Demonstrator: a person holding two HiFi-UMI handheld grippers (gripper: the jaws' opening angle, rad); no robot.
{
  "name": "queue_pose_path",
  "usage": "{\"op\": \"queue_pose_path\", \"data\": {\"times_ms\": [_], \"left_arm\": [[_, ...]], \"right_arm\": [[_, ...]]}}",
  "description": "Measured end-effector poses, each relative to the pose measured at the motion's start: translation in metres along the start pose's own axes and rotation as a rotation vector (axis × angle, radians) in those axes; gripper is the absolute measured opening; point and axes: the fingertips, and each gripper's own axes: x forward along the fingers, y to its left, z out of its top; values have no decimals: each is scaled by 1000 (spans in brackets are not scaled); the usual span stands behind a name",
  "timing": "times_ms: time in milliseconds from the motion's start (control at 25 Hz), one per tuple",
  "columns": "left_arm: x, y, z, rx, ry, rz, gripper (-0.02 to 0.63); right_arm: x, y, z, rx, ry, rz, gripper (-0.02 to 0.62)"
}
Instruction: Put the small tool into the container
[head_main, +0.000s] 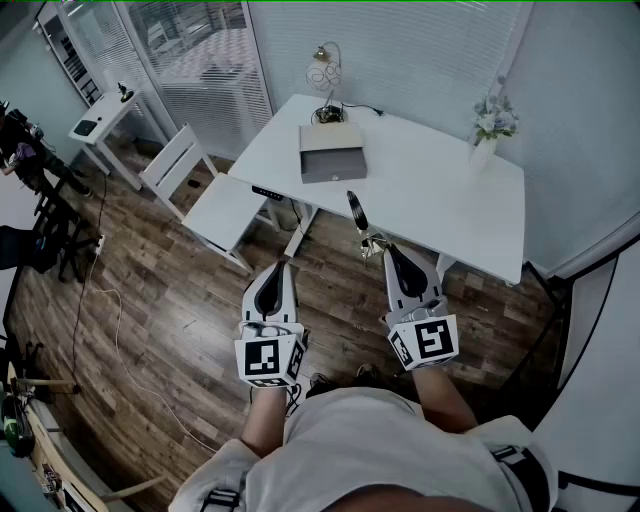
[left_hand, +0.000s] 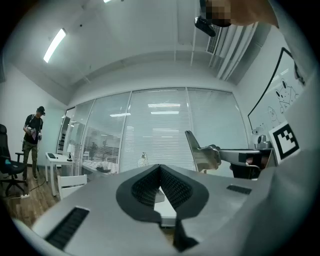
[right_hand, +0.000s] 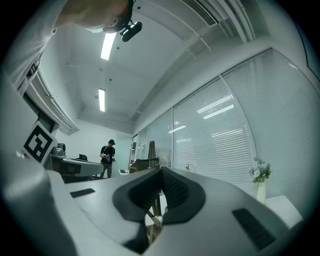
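Observation:
In the head view, my right gripper is shut on the small tool, a metal piece with a black handle that sticks up and forward past the near edge of the white table. The same tool shows in the left gripper view and between the jaws of my right gripper in its own view. The container, a grey open box, sits on the table's far left part. My left gripper is shut and empty, held over the wooden floor left of the right one.
A wire lamp stands behind the container and a vase of flowers at the table's far right. A white chair stands left of the table, a small white desk beyond it. A person stands far off.

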Motion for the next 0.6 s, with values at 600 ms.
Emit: {"op": "queue_pose_path", "data": {"times_ms": [600], "left_arm": [[0,-59,-15,-17,32,-20,23]], "right_arm": [[-40,-34,-5,-65,22,-12,28]]}}
